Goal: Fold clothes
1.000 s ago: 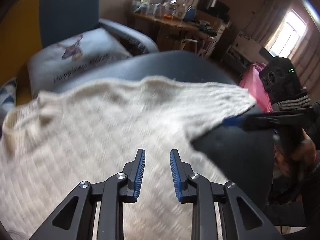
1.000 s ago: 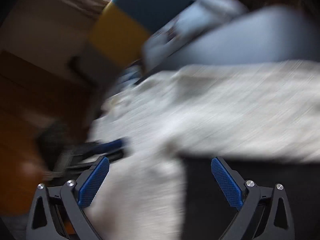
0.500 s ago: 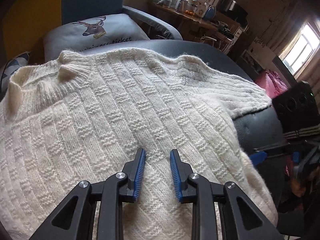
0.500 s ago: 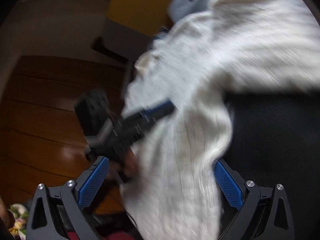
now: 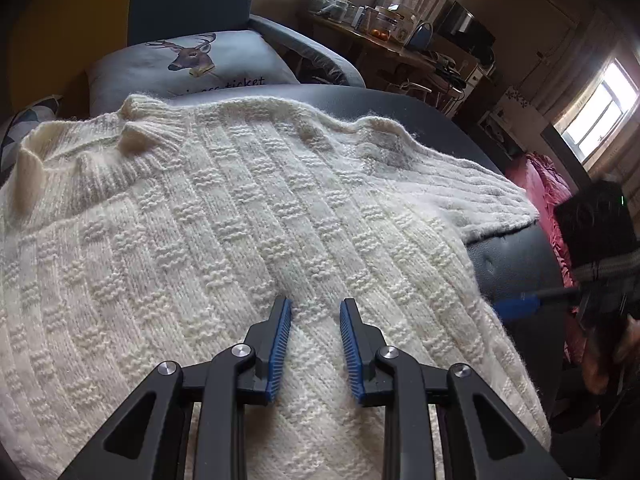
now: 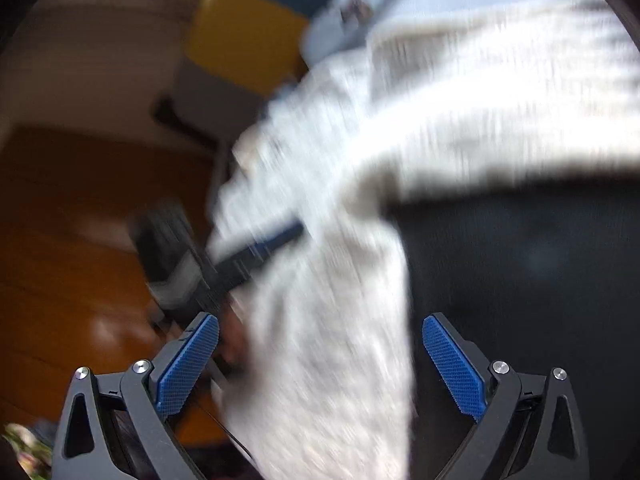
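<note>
A cream knitted sweater (image 5: 240, 220) lies spread front-up on a dark round table (image 5: 516, 256), collar at the far left, one sleeve (image 5: 460, 192) laid out to the right. My left gripper (image 5: 314, 320) sits low over the sweater's body, fingers narrowly apart with nothing pinched between them. The right gripper's blue fingertip (image 5: 516, 308) shows by the table's right edge. The right wrist view is motion-blurred. In it my right gripper (image 6: 320, 356) is wide open, the sweater's (image 6: 460, 100) overhanging edge lies between its fingers, and the left gripper (image 6: 276, 242) shows as a smear.
Behind the table stands a blue armchair (image 5: 192, 0) with a deer-print pillow (image 5: 192, 64). A cluttered wooden desk (image 5: 380, 36) is at the back, a bright window (image 5: 600, 116) and pink cloth (image 5: 540, 184) at the right. Wooden floor (image 6: 80, 240) lies beyond the table's left side.
The sweater went from moving and blurred to lying flat and still. My left gripper came in lower over it. The right gripper dropped to the table's right edge and is still swinging.
</note>
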Motion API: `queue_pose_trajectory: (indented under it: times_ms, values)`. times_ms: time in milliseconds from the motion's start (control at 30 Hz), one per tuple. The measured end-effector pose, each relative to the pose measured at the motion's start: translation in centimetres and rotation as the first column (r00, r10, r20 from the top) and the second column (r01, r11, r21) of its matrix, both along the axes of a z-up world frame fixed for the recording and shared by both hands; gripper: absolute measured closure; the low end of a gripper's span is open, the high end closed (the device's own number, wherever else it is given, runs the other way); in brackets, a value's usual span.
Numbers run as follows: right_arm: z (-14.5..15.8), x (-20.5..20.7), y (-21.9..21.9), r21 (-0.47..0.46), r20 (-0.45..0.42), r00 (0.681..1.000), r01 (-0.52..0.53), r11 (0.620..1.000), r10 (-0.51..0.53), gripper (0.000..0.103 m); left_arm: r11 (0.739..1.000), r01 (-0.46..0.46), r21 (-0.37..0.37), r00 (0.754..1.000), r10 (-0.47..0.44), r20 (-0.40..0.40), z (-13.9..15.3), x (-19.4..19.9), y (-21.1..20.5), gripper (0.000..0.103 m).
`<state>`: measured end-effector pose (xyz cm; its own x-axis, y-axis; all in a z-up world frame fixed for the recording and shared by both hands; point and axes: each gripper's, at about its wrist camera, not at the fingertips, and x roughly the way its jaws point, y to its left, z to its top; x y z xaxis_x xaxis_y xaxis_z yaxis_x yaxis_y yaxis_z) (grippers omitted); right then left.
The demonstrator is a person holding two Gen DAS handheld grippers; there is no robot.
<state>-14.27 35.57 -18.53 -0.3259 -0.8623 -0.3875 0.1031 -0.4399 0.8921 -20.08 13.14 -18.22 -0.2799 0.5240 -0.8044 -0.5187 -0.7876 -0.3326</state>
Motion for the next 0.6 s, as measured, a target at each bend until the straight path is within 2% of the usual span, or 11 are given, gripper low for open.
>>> queue_pose_trajectory:
  times_ms: [133,200,267,333,367,400,433,533,567,600]
  values:
    - [-1.3,1.3,-2.9,0.042,0.09,0.985,-0.15,0.988,0.146,0.0,1.0,-0.009,0.024,1.0,0.009,0.012,0.0,0.1,-0.5,0.078]
    - [-1.5,1.3,-4.1,0.033,0.079,0.982,-0.172,0.984,0.169,0.0,1.0,-0.01,0.027,1.0,0.01,0.014,0.0,0.0,-0.5,0.078]
    - [-1.4,0.3,-4.1,-0.024,0.025,0.994,-0.106,0.994,0.107,0.0,1.0,-0.006,0.019,1.0,0.006,0.008,0.0,0.0,-0.3,0.078]
    - [-1.2,-0.7,-2.1,-0.079,-0.025,0.996,0.079,0.994,-0.081,0.0,1.0,-0.001,0.008,1.0,0.001,-0.003,0.0,0.1,-0.1,0.078]
    - [-1.3,-1.0,-0.9,-0.137,-0.039,0.983,0.171,0.976,-0.178,0.0,1.0,0.001,0.001,1.0,-0.001,-0.007,0.0,0.2,0.0,0.078]
    - [-1.4,-1.0,0.0,-0.236,-0.04,0.97,0.223,0.946,-0.239,0.0,1.0,0.004,-0.006,1.0,-0.004,-0.011,0.1,0.2,0.1,0.078]
    - [-1.2,-0.8,0.4,-0.314,-0.044,0.968,0.221,0.923,-0.247,0.0,1.0,0.006,-0.014,1.0,-0.006,-0.015,0.1,0.2,0.2,0.078]
    - [-0.1,0.6,0.2,-0.432,-0.077,0.978,0.141,0.891,-0.193,0.0,0.996,0.031,-0.084,0.998,-0.035,-0.043,0.3,0.3,1.3,0.078]
    - [0.2,1.3,0.1,-0.427,-0.08,0.983,0.118,0.896,-0.168,0.0,0.992,0.041,-0.121,0.997,-0.048,-0.053,0.6,0.4,1.9,0.078]
    - [0.6,2.2,0.5,-0.371,-0.077,0.985,0.116,0.921,-0.156,0.0,0.988,0.044,-0.145,0.997,-0.052,-0.051,0.8,0.4,2.4,0.077]
